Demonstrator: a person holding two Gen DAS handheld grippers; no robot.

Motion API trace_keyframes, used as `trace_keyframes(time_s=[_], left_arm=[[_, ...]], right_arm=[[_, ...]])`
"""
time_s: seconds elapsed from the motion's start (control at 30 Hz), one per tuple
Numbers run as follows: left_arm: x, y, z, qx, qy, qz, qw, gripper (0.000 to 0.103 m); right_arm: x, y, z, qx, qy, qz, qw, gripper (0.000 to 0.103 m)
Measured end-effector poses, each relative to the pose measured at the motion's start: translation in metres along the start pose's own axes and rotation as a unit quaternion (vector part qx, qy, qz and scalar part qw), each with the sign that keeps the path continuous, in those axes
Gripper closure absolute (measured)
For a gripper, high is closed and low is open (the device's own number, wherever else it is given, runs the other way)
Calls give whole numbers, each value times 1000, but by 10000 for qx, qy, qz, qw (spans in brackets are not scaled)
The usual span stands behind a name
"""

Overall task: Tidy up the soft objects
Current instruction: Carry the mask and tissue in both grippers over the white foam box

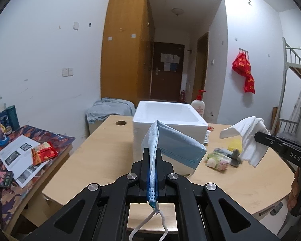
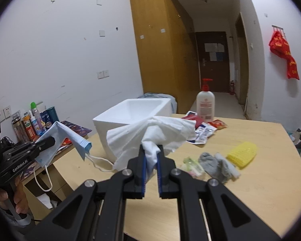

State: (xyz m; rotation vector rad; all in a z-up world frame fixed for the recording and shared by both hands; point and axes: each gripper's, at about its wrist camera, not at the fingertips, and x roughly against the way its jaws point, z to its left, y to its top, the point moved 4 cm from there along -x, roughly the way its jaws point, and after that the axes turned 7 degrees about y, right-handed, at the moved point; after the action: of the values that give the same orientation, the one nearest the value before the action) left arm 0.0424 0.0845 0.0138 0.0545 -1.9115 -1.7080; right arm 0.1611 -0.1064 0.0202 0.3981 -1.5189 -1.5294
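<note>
Holding things up in the air, both grippers are busy. The left gripper (image 1: 153, 156) pinches a light blue paper face mask (image 1: 170, 144) just in front of the big white foam box (image 1: 170, 116). The right gripper (image 2: 150, 156) squeezes a crumpled white cloth (image 2: 150, 134) near the box too. The box looks empty inside, so I think the job is just starting. Grey socks (image 2: 216, 164), a yellow knitted thing (image 2: 242, 153) and a small flowery packet (image 1: 218, 160) wait on the wooden table (image 2: 250, 190), right of the box.

My views are evenly lit and soft-shadowed. Dark fisheye corners bend the walls at the edges. My jaws look sharp; the far hallway is dimmer.
</note>
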Motion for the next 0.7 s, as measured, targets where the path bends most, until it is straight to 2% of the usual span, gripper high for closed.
trace_keyframes(time_s=[0.3,0.7], left_arm=[[-6,2,9,59,97,30,9999,100],[-9,15,7,51,123,-48,9999,100]], right_arm=[[-21,3,16,102,220,108,9996,92],[-28,9,17,133,306,122,9994,92]])
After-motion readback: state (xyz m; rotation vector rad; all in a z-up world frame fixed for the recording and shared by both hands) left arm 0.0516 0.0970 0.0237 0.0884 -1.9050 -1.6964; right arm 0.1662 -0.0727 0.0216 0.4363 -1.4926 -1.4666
